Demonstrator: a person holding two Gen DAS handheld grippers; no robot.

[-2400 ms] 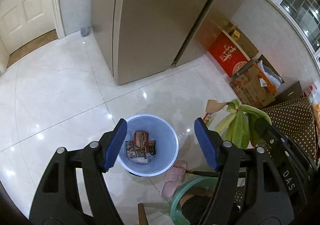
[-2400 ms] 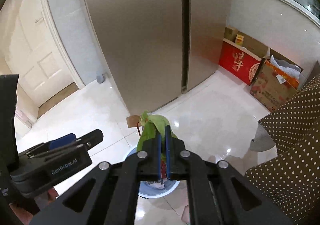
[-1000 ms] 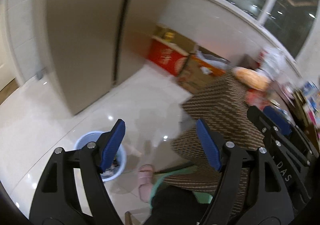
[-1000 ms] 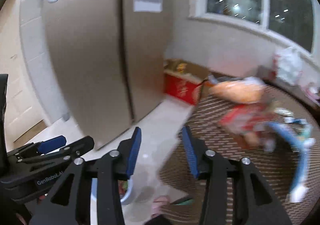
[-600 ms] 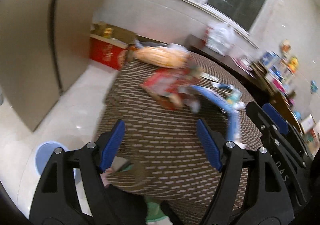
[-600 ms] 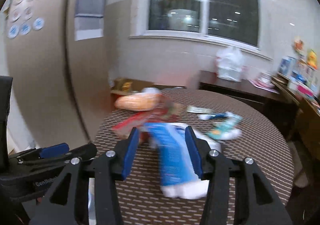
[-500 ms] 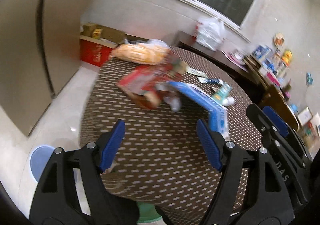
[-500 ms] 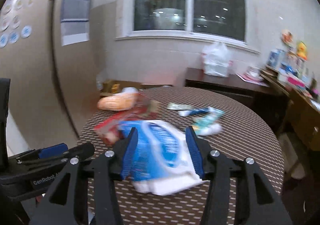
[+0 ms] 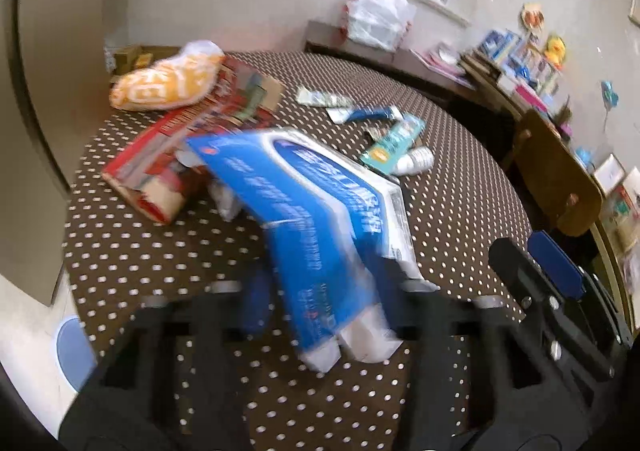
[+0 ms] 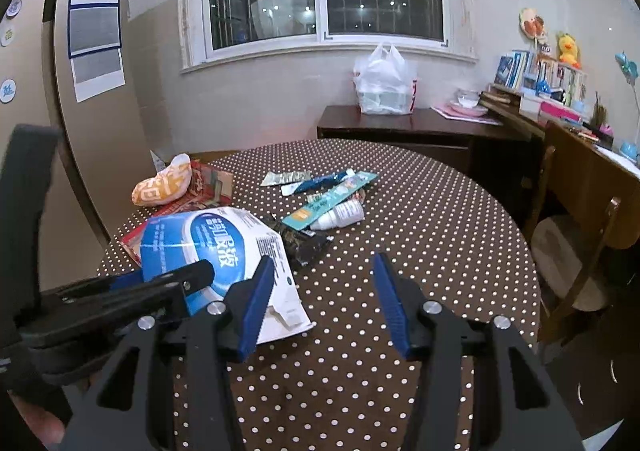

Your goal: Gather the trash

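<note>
The left gripper (image 9: 320,291) reaches down over the near edge of a round tabletop (image 9: 460,219) covered in a brown cloth with white dots. Its jaws are closing, and a blue and white package (image 9: 316,219) lies between them; the fingers are smeared by motion blur, so whether the pads already press on the package cannot be told. The package stretches away from this gripper toward the middle of the tabletop, its white end nearest the camera.

Beyond the package and to the gripper's left lies a red box (image 9: 176,163), flattened and leaning, with an orange and white bag (image 9: 168,85) resting on its far end. Ahead and a little to the right sit a teal wrapper (image 9: 394,145), a small white bottle (image 9: 416,162) touching it, and a blue tube (image 9: 366,114) farther off. Low at the left, off the tabletop, part of a blue bin (image 9: 74,351) shows on the floor.

The right gripper (image 10: 324,299) hovers over bare cloth with its jaws spread and nothing between them. The package lies just to its left, its white flap passing behind the left finger (image 10: 256,303). A dark crumpled wrapper (image 10: 304,243) lies ahead of this gripper, near the package's far corner. Past the tabletop, a white plastic bag (image 10: 384,81) stands on a dark sideboard (image 10: 420,127) beneath the window.
</note>
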